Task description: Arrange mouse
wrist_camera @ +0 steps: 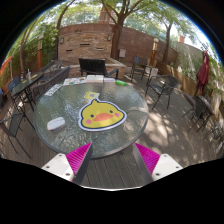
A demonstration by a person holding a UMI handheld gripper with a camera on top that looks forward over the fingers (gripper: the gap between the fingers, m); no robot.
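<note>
I see the white mouse at left of the glass table, ahead-left of my wide-open, empty gripper, beside the duck mat.

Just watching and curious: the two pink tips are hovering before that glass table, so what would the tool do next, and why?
Probably ease forward and left toward the white mouse. The hand-held gripper is open and empty, short of the round glass table, and the mouse lies beside the yellow duck mat.

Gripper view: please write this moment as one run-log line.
gripper: open, holds nothing | mouse: on glass table, beside duck mat, beyond fingers | contact: none
</note>
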